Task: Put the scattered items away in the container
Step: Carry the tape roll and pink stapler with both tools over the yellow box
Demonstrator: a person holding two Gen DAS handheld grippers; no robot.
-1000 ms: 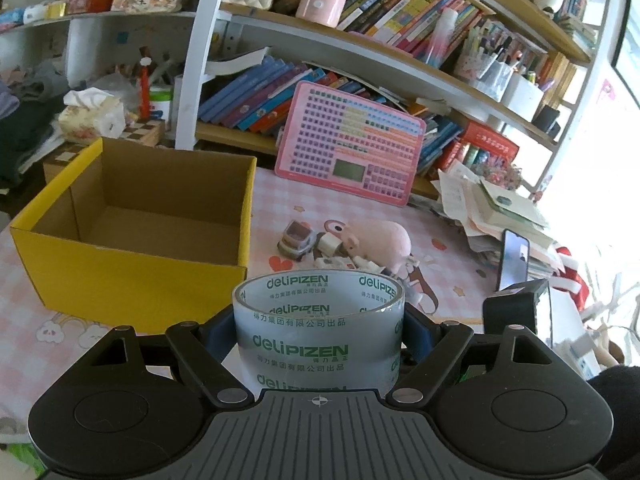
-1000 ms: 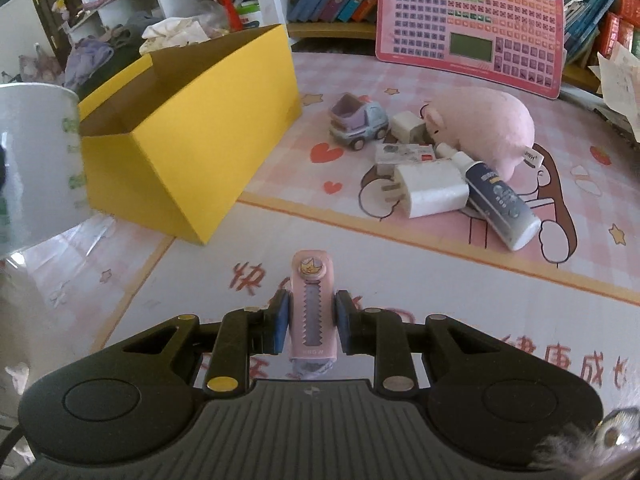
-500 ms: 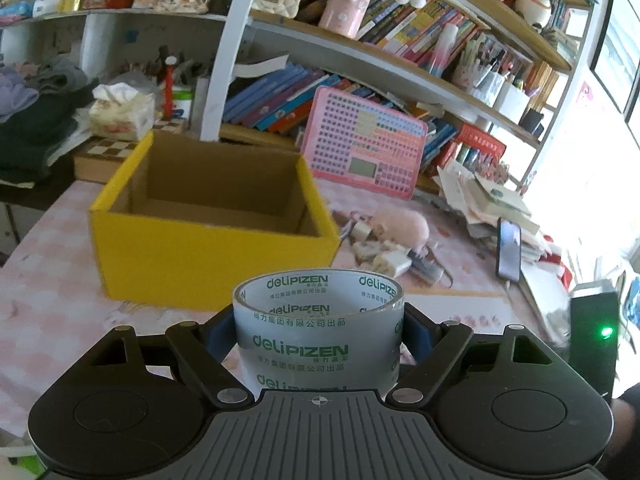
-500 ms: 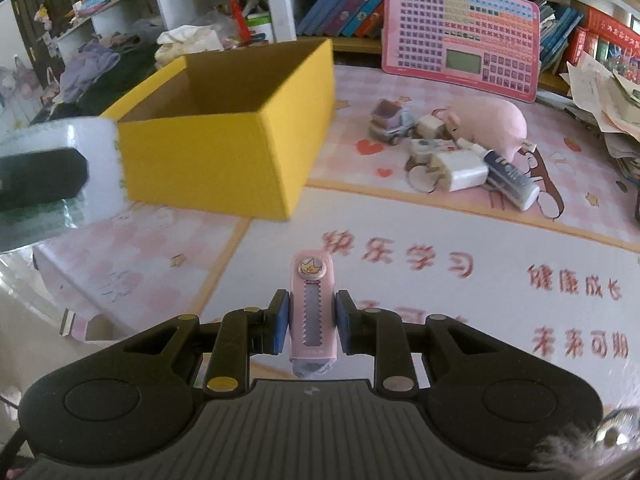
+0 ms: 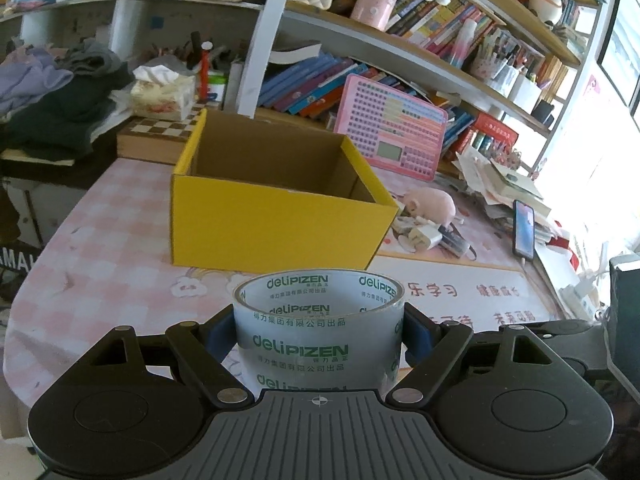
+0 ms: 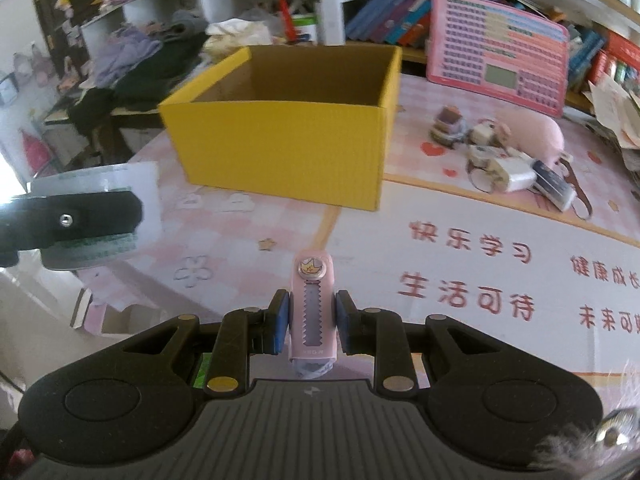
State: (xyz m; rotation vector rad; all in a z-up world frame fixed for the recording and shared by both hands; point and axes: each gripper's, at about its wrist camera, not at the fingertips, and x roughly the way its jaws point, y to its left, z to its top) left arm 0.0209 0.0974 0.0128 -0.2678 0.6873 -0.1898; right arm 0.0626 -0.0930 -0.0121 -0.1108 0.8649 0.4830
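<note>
Both grippers drew back from yellow box (image 5: pixel 276 228); tape roll (image 5: pixel 318 332), pink cutter (image 6: pixel 312 308) clamped.

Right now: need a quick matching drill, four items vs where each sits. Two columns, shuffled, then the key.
Items:
1. tape roll
2. pink utility knife
3. yellow box
4. white charger plug

Places:
A. on the mat beside the pink plush
B. between the left gripper pads
C. open-topped on the table, nothing visible inside
D. clamped in the right gripper

Pairs: 1-B, 2-D, 3-C, 4-A
</note>
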